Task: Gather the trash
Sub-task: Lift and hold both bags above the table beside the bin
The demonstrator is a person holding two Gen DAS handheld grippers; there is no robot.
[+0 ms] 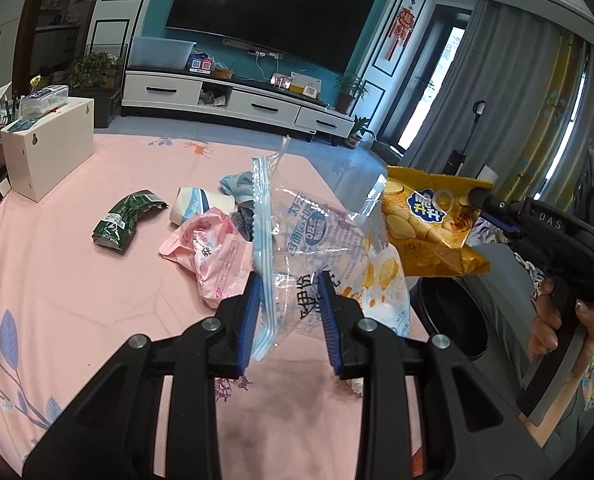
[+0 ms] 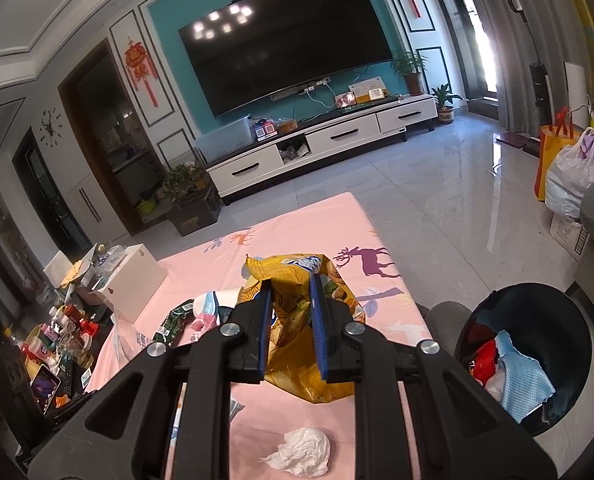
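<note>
My left gripper [image 1: 289,278] is shut on a clear plastic zip bag [image 1: 297,220] with blue print, which stands up between the blue pads above the pink tablecloth [image 1: 77,300]. My right gripper [image 2: 291,284] is shut on a yellow chip bag [image 2: 297,360]. In the left wrist view the yellow chip bag [image 1: 425,232] hangs from the right gripper [image 1: 475,196], just right of the clear bag and above the black trash bin [image 1: 453,320]. The black trash bin [image 2: 569,320] stands on the floor off the table's right side, with red and blue waste inside.
On the table lie a green packet [image 1: 125,220], a paper cup [image 1: 201,208], a pink wrapper [image 1: 209,252] and a crumpled white tissue [image 2: 301,452]. A white box [image 1: 49,152] stands at the far left. A hand [image 1: 553,320] grips the right gripper's handle.
</note>
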